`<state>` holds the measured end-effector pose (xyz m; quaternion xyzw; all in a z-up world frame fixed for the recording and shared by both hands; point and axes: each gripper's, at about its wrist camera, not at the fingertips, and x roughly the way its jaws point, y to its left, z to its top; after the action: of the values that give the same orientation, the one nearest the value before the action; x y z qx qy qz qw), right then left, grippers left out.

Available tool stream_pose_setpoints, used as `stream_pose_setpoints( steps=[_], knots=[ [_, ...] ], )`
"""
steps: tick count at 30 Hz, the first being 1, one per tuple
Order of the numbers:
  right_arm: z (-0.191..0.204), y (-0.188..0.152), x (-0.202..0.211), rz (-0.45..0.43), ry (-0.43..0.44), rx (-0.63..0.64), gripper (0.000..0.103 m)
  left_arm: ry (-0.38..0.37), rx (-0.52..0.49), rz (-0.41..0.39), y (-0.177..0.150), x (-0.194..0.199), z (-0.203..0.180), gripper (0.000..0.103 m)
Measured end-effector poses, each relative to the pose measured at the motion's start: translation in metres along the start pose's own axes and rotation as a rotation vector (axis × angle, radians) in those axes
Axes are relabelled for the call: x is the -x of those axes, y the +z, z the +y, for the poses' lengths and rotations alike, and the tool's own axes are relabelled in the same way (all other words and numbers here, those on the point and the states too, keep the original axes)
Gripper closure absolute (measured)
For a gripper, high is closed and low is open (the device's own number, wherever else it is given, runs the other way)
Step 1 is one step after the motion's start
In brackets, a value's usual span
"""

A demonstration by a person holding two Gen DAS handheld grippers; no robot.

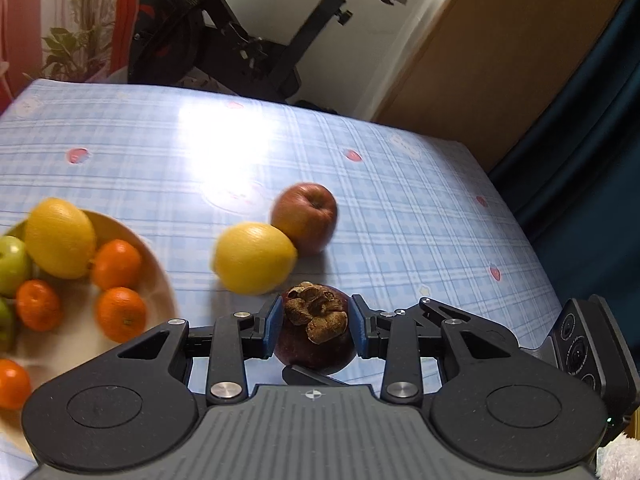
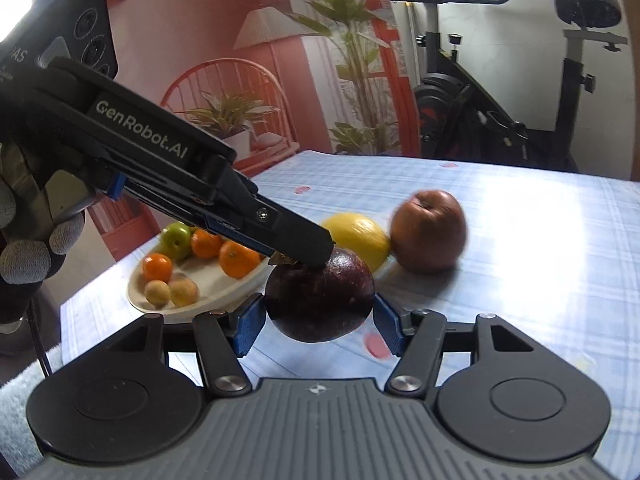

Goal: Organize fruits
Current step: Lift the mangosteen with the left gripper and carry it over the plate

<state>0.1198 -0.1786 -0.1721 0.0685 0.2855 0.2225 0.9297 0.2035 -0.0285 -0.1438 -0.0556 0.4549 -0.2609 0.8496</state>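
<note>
Both grippers on the mangosteen at lower centre of frame, above the desk: left gripper jaws clamped on it, right gripper jaws flank it w/ small gaps.

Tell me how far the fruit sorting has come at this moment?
Done: the plate holds oranges, a lemon and green apples. In hand: the left gripper and the right gripper both flank the mangosteen; which one bears it is unclear. Left: a lemon and a red apple on the table.
</note>
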Motion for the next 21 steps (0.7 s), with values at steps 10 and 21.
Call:
stream_pose_setpoints(
  steps=[10, 21],
  knots=[
    [0.05, 0.037, -0.057, 0.049, 0.105, 0.097, 0.041, 0.074, 0.074, -0.049, 0.005, 0.054, 0.062, 0.065],
    [0.093, 0.042, -0.108, 0.141, 0.157, 0.19, 0.041, 0.106, 0.15, -0.061, -0.009, 0.075, 0.11, 0.065]
  ],
)
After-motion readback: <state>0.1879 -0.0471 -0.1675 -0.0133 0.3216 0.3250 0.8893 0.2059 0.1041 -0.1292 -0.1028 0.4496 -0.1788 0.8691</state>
